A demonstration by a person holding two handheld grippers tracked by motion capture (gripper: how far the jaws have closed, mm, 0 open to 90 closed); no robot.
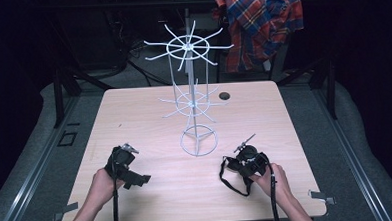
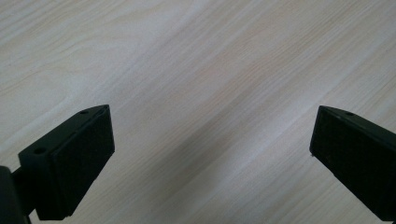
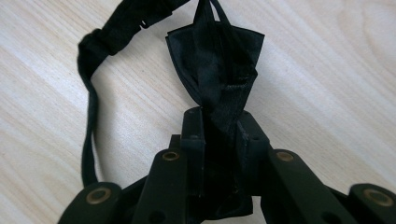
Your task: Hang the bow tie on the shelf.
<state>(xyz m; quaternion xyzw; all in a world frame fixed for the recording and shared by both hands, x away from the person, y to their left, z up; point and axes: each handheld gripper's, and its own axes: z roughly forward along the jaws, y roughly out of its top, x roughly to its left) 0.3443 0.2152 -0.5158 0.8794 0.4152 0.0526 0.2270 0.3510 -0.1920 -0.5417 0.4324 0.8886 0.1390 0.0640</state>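
While the left gripper [image 2: 212, 154] hovers over bare table [image 1: 134, 113] with jaws spread wide, right gripper [image 3: 223, 140] pinches a black bow tie [image 3: 217, 65], strap [image 3: 88, 130] looping on the tabletop near the wire rack [image 1: 193, 100].

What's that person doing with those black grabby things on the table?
A person sits at a wooden table holding a gripper in each hand. The right gripper is shut on a black bow tie, whose strap loops out over the tabletop. The left gripper is open with nothing in it. A white wire rack stands in the middle with bare hooks.
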